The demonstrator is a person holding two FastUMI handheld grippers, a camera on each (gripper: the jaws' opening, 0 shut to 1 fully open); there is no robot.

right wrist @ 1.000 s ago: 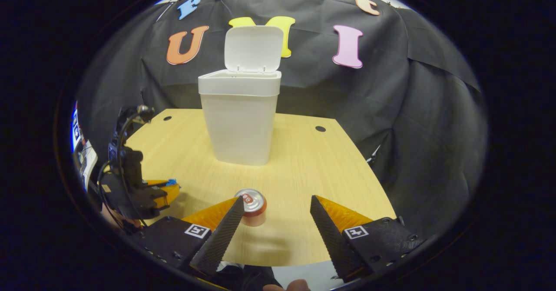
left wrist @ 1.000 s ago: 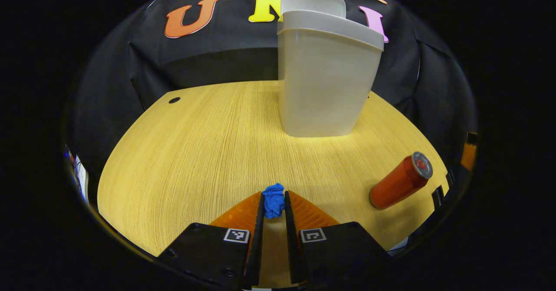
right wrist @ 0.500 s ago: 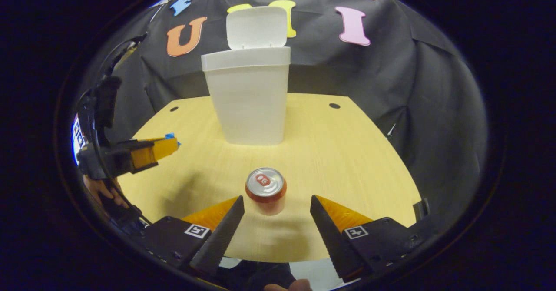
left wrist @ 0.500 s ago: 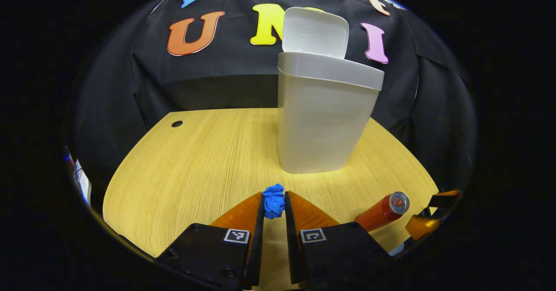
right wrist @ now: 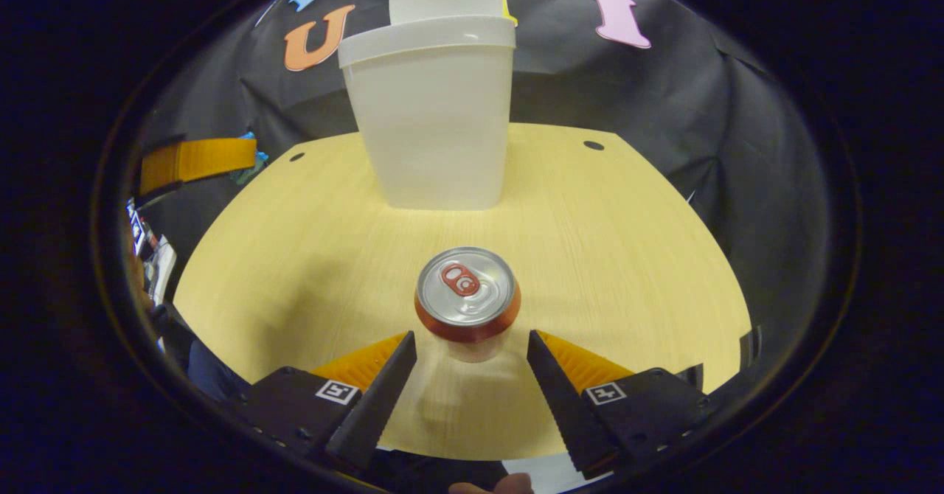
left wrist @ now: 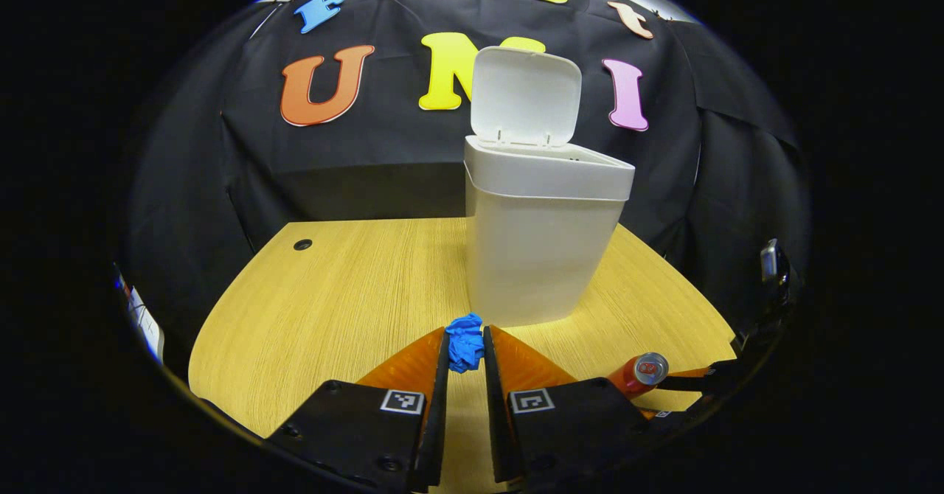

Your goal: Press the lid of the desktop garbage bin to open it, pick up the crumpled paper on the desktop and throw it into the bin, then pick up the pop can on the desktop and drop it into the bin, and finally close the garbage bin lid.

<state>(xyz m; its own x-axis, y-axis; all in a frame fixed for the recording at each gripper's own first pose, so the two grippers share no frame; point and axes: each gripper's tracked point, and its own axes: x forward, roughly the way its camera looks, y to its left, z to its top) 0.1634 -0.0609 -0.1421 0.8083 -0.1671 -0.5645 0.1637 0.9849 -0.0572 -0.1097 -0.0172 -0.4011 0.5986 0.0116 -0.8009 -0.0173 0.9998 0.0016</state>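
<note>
A white bin (left wrist: 542,239) stands at the back of the wooden table (left wrist: 339,295), its lid (left wrist: 525,97) flipped up. My left gripper (left wrist: 466,350) is shut on a blue crumpled paper (left wrist: 464,339), held above the table in front of the bin. In the right gripper view the bin (right wrist: 431,118) stands behind a red pop can (right wrist: 467,296), which stands upright on the table (right wrist: 627,243). My right gripper (right wrist: 470,346) is open, its fingertips just short of the can on either side. The can (left wrist: 640,373) also appears low on the right in the left gripper view.
Cable holes sit near the table's back corners (right wrist: 593,145) (left wrist: 302,244). The left gripper's finger (right wrist: 199,159) with a bit of blue paper is at the far left of the right gripper view. Black cloth walls the booth behind the table.
The left gripper has risen with the paper, so the bin's open top now shows. The right gripper has moved down and closer to the can, still open.
</note>
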